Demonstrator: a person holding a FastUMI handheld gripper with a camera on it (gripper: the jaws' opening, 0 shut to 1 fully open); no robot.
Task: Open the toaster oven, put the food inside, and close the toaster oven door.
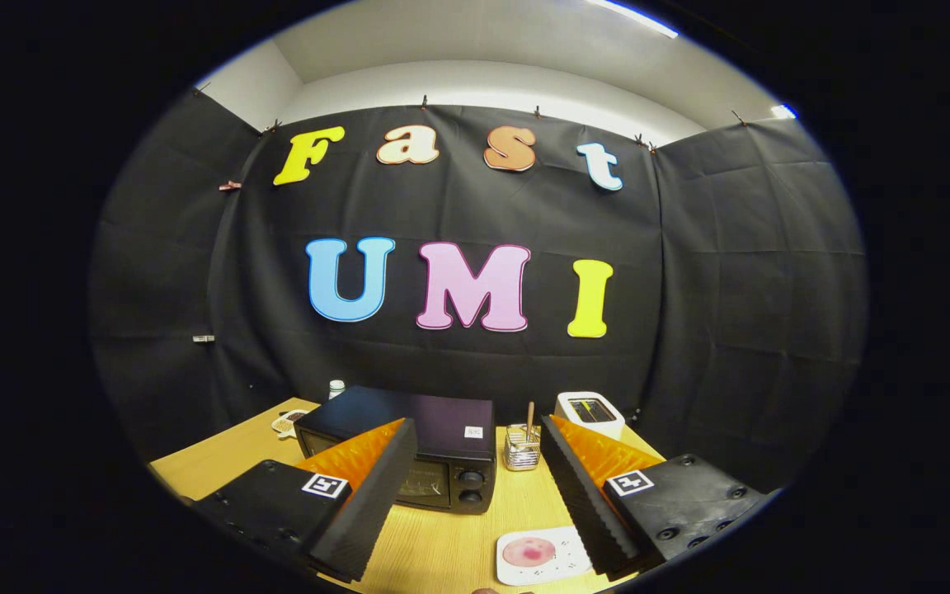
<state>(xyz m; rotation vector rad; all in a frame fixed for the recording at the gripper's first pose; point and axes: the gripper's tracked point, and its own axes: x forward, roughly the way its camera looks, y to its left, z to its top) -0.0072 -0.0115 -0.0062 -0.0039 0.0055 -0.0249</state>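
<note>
The hand-held gripper (475,487) hangs above the desk (458,536) with its fingers spread wide and nothing between them. The toaster oven (409,450) stands toward the desk's far edge, its door shut as far as the view shows; the left finger covers much of the glass front, while the two knobs (470,487) on its right side are plain. The food, a pinkish round piece (529,551), lies on a small white plate (562,569) near the desk's near edge, just beside the right finger.

The step in hand looks to be opening the door. To do it well, bring the fingers low and square to the oven's front, close them on the handle along the door's top edge, then swing down in an arc about the bottom hinge rather than pulling straight back, lest the light oven slide.

The handle itself is hidden behind the left finger, so its shape cannot be told. Beyond the oven stand a clear holder with a stick (522,445), a white appliance (590,412), a small white bottle (336,388) and a pale object (285,423) at the far left, too small to make out.
</note>
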